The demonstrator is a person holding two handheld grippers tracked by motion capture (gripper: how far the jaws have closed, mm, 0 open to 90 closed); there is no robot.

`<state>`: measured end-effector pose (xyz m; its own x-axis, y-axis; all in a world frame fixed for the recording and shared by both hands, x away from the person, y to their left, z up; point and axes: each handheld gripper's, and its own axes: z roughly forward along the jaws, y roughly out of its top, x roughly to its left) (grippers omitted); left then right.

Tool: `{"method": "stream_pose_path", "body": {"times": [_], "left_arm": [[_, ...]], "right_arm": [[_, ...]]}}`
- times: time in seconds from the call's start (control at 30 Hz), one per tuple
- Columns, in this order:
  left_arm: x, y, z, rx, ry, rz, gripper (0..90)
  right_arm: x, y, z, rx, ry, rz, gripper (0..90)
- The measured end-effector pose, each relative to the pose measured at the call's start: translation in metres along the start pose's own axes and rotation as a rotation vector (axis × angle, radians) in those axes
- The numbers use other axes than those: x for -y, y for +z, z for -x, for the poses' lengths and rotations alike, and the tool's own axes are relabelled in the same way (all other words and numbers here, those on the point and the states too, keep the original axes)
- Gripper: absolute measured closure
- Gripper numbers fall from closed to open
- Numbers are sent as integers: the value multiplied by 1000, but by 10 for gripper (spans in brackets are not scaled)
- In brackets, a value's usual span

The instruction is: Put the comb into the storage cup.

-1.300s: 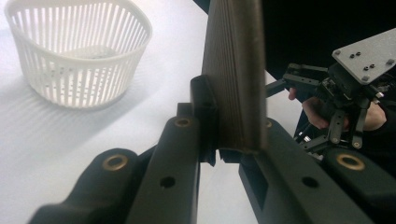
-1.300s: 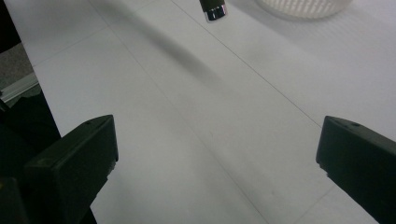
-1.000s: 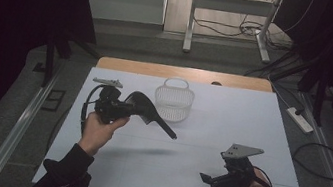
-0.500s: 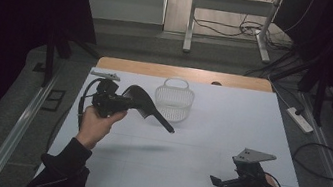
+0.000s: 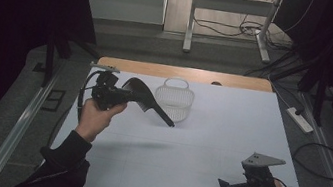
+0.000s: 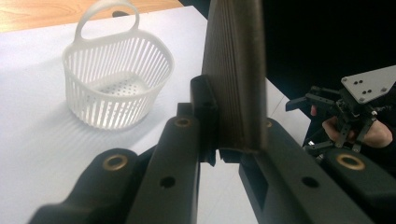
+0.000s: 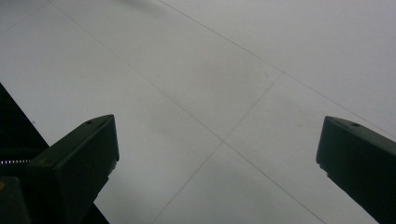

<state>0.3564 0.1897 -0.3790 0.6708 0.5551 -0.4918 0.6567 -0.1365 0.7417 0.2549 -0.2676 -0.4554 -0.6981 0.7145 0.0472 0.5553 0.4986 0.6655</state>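
Note:
My left gripper [image 5: 121,96] hangs above the left part of the white table [image 5: 229,129], shut on a black comb [image 5: 146,98]. The comb's handle points right and down toward the table. In the left gripper view the comb [image 6: 236,70] stands upright, pinched between the two jaws of the left gripper [image 6: 224,140]. A white slatted basket [image 5: 174,98] with a loop handle sits just beyond the comb, empty [image 6: 116,84]. My right gripper [image 5: 226,186] is low near the front right corner, open, with bare table between the jaws of the right gripper [image 7: 217,154].
A strip of wooden tabletop [image 5: 183,72] shows at the far edge. A power strip [image 5: 298,119] and cables lie on the floor to the right. A metal frame [image 5: 227,17] stands behind the table.
My right gripper has drifted right, toward the front right corner. The left gripper with the comb has barely shifted.

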Motion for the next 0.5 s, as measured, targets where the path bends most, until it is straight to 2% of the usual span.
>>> {"method": "stream_pose_path", "body": {"times": [0.5], "left_arm": [[-15, -4, -3, -21, 0, 11, 871]], "right_arm": [[17, -18, 9, 73, 47, -21, 0]]}}
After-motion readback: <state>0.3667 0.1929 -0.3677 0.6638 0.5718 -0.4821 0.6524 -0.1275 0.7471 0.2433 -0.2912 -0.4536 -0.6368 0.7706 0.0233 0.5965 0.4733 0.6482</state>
